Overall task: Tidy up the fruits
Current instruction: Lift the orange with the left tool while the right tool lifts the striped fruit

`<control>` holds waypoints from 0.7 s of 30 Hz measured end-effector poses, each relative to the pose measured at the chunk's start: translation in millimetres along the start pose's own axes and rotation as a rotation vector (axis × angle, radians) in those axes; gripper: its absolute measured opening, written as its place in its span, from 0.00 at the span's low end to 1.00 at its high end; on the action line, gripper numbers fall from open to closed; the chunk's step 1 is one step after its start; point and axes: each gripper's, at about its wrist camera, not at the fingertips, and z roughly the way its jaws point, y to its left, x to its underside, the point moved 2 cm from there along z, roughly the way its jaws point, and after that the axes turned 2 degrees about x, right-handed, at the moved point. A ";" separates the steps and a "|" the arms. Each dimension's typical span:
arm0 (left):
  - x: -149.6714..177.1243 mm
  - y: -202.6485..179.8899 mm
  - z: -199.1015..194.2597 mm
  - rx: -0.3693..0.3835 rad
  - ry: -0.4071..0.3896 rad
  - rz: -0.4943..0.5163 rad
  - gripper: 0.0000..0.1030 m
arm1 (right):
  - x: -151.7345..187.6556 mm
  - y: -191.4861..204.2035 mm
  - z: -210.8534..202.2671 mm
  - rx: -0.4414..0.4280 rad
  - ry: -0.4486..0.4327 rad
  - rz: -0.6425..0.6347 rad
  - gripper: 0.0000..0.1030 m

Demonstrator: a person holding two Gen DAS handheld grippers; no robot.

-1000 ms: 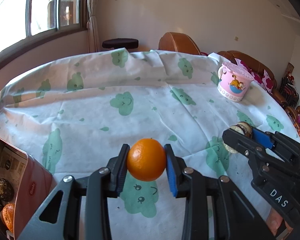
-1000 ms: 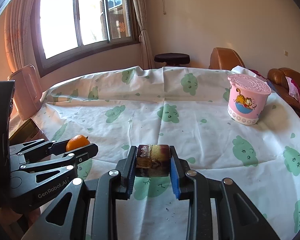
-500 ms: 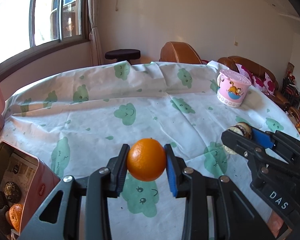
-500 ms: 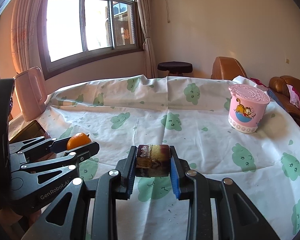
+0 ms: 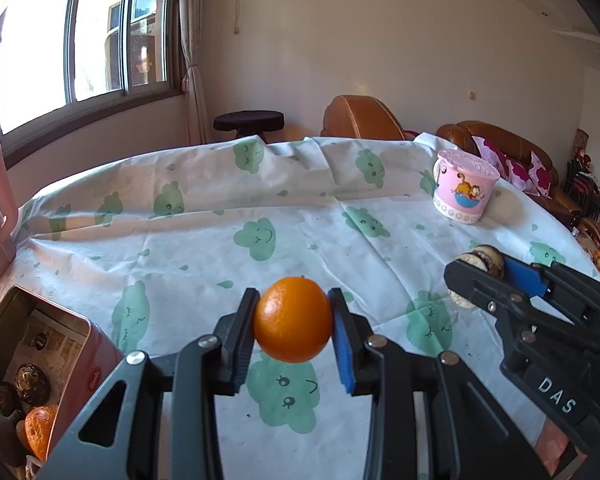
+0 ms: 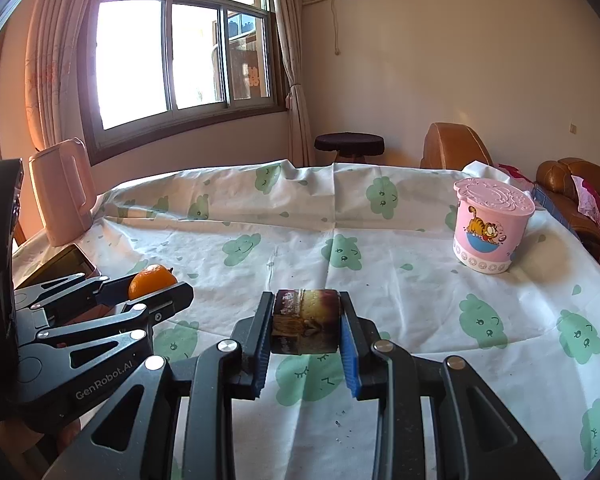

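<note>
Orange [image 5: 293, 319]: clamped between the two pads of the left gripper [image 5: 294, 338] and held clear above the tablecloth [image 5: 204, 240]; in the right wrist view it is seen from the side [image 6: 152, 280], still gripped between the dark fingers.

Left gripper: closed onto the orange — no gap is seen between pads and peel.

Right gripper [image 6: 304, 346]: closed onto a brown, cut-faced block [image 6: 304, 322], pale and dark in layers; what kind of fruit it is cannot be told. From the left wrist view the same block [image 5: 479, 262] is seen at the gripper's tip, at the right edge.

Tin [image 5: 80, 356]: an open red box at the lower left of the left wrist view, by the table's near edge; another orange fruit [image 5: 40, 430] and several dark round pieces [image 5: 30, 378] are seen inside it.

Pink cup [image 6: 489, 226]: a lidded tub with a cartoon cat, stood upright on the far right of the cloth, well apart from both grippers.

Pink kettle [image 6: 62, 192]: stood at the table's far left — beyond the tin.

Tablecloth: white with green cloud faces, creased along its folds.
</note>
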 end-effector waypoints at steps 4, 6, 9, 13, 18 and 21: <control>-0.1 -1.0 -2.4 -0.005 -0.012 0.005 0.35 | 0.3 -0.2 -1.5 0.002 -0.007 -0.001 0.31; 0.0 -1.6 -3.7 -0.006 -0.018 0.008 0.35 | 0.4 -0.1 -1.8 0.003 -0.010 -0.001 0.31; 0.1 -2.5 -5.9 -0.009 -0.028 0.012 0.35 | 0.2 -0.6 -2.4 0.005 -0.015 -0.001 0.31; 0.0 -2.1 -7.8 -0.013 -0.039 0.011 0.35 | 0.2 -0.8 -4.3 0.008 -0.023 -0.001 0.31; 0.5 -1.7 -11.0 -0.016 -0.051 0.013 0.35 | 0.2 -0.8 -4.8 0.010 -0.025 -0.001 0.31; 0.8 -2.1 -13.3 -0.021 -0.060 0.017 0.35 | -0.1 -1.3 -6.5 0.012 -0.033 -0.001 0.31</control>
